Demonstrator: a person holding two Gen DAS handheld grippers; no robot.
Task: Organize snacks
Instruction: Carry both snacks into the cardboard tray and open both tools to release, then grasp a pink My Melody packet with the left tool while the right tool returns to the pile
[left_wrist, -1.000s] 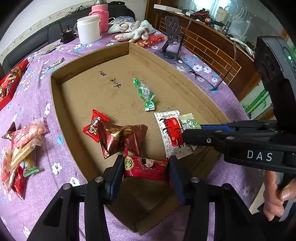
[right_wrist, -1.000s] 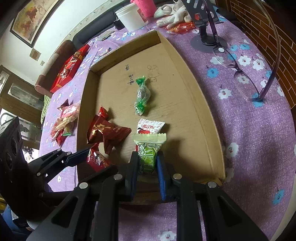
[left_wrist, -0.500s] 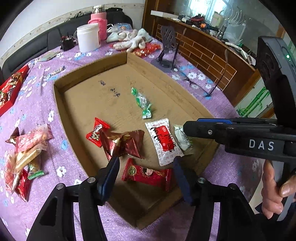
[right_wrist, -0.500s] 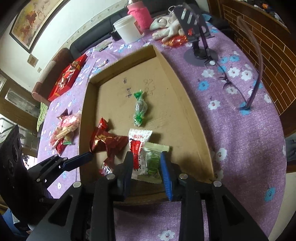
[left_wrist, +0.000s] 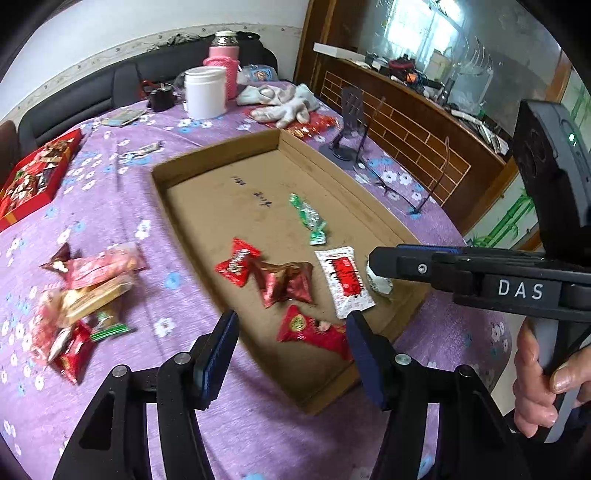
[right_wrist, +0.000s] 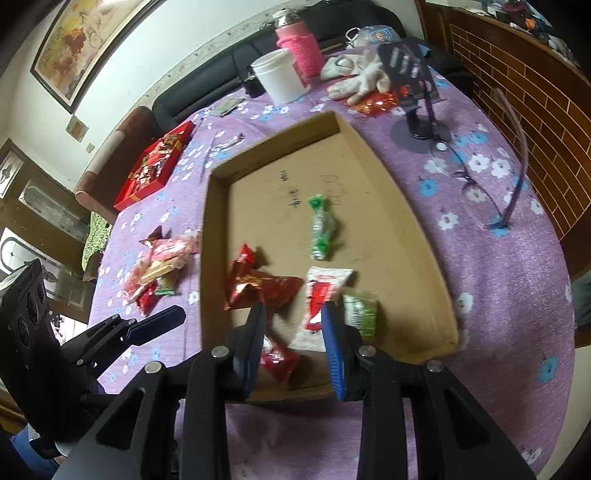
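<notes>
A shallow cardboard tray lies on the purple flowered tablecloth. Several wrapped snacks lie in it: a green candy, a dark red pouch, a white-and-red packet, a red packet and a green-white packet. A pile of snacks lies on the cloth left of the tray. My left gripper is open and empty above the tray's near edge. My right gripper is open and empty above the near snacks.
A red gift box sits at the far left. A white jar, a pink bottle, gloves, a phone stand and glasses lie behind and right of the tray.
My left gripper let go of the red packet and my right gripper let go of the green-white packet. Both opened and drew back and up from the tray.
</notes>
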